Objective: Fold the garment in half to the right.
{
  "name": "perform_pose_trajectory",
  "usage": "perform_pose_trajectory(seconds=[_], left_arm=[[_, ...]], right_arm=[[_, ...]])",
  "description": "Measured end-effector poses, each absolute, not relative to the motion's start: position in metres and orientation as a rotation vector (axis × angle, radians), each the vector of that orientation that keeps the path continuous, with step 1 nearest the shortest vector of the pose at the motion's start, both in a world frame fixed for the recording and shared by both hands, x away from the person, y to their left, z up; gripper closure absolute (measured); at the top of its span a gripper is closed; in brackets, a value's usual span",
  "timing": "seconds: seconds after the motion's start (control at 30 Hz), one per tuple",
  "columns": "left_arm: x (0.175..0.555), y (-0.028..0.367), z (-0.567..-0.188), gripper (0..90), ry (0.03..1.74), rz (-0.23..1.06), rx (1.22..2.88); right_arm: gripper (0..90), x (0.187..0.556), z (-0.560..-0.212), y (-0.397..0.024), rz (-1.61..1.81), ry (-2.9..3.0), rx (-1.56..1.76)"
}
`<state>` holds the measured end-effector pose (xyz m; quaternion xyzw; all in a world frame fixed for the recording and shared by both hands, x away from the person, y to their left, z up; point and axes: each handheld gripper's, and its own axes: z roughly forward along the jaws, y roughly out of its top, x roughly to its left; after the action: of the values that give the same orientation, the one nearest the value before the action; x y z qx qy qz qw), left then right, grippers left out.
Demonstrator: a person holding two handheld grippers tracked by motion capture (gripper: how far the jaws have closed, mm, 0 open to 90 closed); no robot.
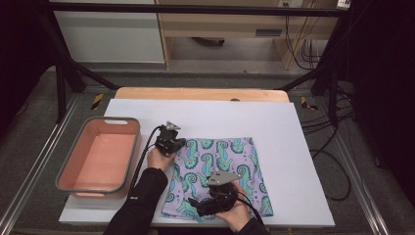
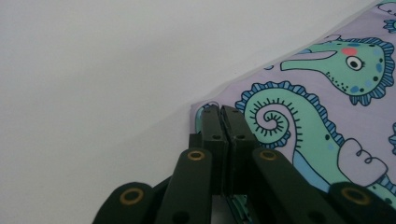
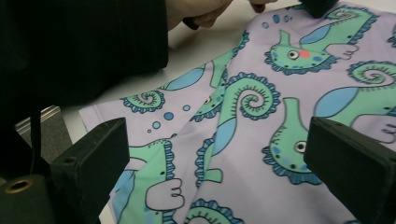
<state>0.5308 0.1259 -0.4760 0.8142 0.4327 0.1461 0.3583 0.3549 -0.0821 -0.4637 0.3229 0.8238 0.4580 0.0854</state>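
Left gripper (image 2: 219, 112) clamps cloth (image 1: 220, 171) corner at 10 o'clock; right gripper (image 3: 219, 154), jaws wide, should pinch the 7 o'clock corner squarely before lifting.

A white sheet (image 1: 293, 161) covers most of the counter (image 1: 200, 94), whose pale wooden edge shows along the far side. Grey carpet (image 1: 34, 147) lies around it on the floor, with metal rails (image 1: 29, 186) running along the left and right. A black frame (image 1: 63, 73) stands at the far corners, its bar crossing the top. Beyond it sits light wooden furniture (image 1: 220, 24) beside a white panel (image 1: 107, 34). Black cables (image 1: 333, 147) trail on the right. The light is even and soft.
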Motion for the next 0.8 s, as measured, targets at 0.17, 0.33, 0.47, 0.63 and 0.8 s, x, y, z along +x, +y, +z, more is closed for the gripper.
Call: perform_pose_trajectory(seconds=[0.17,0.33,0.47,0.63,0.8], left_arm=[[0.532,0.124,-0.474,88.4,1.110,0.384,2.128],[0.531,0.126,-0.476,88.4,1.115,0.373,2.096],[0.531,0.126,-0.476,88.4,1.112,0.381,2.110],[0.531,0.126,-0.476,88.5,1.114,0.371,2.101],[0.532,0.128,-0.477,88.5,1.111,0.359,2.094]], right_arm=[[11.2,0.353,-0.467,-0.076,1.379,2.477,0.975],[13.9,0.346,-0.470,-0.067,1.339,2.500,0.942],[19.1,0.339,-0.472,-0.059,1.318,2.527,0.903],[26.8,0.329,-0.477,-0.048,1.274,2.552,0.850],[31.2,0.324,-0.482,-0.041,1.234,2.567,0.818]])
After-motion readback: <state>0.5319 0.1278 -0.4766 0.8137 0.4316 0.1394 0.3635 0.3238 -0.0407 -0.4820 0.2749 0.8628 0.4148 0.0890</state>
